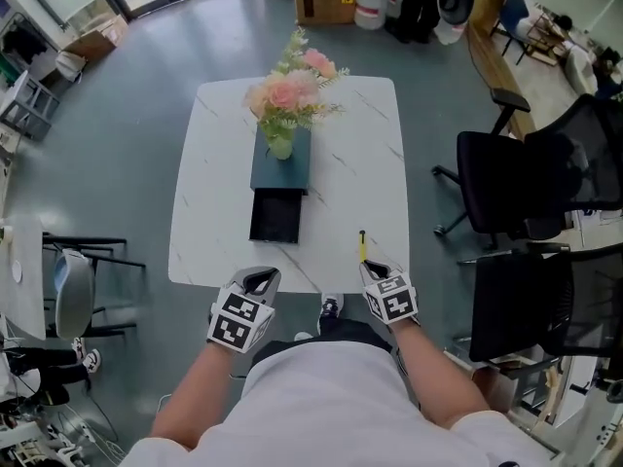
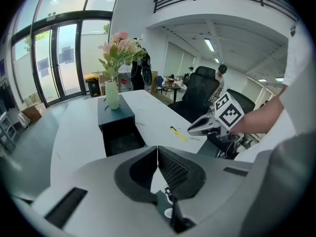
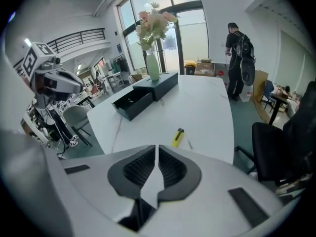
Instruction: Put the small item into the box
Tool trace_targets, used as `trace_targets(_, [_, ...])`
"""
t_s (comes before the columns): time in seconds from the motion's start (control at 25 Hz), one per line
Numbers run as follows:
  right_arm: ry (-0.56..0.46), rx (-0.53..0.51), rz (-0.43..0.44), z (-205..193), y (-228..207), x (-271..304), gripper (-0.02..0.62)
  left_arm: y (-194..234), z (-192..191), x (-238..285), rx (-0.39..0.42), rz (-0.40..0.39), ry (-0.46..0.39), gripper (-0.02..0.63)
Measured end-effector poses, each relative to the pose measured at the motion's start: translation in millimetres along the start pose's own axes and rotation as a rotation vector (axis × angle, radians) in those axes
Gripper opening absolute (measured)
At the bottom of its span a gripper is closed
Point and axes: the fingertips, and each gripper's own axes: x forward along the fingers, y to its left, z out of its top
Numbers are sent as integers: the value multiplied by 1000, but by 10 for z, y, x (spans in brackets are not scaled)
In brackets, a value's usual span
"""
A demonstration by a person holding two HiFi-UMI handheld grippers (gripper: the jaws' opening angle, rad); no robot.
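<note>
A white marbled table stands on a grey floor, and 2 grippers are held over its near edge. The left gripper is at the left part of this edge. In the left gripper view its 2 jaws are pressed together at the tips, and nothing is between them. The right gripper is at the right part of the edge. In the right gripper view its jaws also lie together, with only a thin line between the ribbed pads, and they pinch nothing. The small item is a yellow stick with a black end, perhaps a marker, though it is too small to tell. It lies flat on the table just in front of the tips of the right gripper, not touching them. The box is dark teal and sits in the middle of the table, to the left of the item and well apart from it. Its black drawer is pulled out toward the near edge. A pale green vase with pink flowers stands upright on top of the box. Black office chairs stand at the right side of the table. In the right gripper view a person stands on the floor far behind the table.
</note>
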Motion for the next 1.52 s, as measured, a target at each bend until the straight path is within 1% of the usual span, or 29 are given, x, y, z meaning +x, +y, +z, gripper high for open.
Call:
trace_targets(0.08, [8,29,-13,-2,-126,102,18,-14,50,65,7,-5,13,17])
trace_targets(0.2, [13,41,-31,51,-280,250,26,12,122,142,9,-2,17,17])
trace_targets(0.24, [18,44,-32,73,-317,299,53,42,148,160,6,3,16,17])
trace_targets(0.28, [27,46,-30,89,-338,346,105,71,167,163,1,10,17,17])
trace_targets(0.32, [37,48,-27,94,-345,390,124,93,175,152,-6,15,19,17])
trace_targets(0.52, [87,35,-38,75,-347,511,123,190,176,67,-28,32,24,17])
trace_targets(0.64, [117,15,-64,76,-348,524,121,290,215,27,-34,35,18,17])
trace_targets(0.72, [135,20,-83,45,-364,548,121,350,223,26,-31,29,15,17])
trace_targets(0.92, [169,59,-121,3,-404,598,118,482,248,41,2,-13,9,17])
trace_targets(1.16, [207,163,-182,-11,-484,569,72,843,330,0,35,-60,-4,17])
trace_targets(1.52, [267,204,-248,-14,-509,557,71,1333,272,-116,61,-112,-5,17])
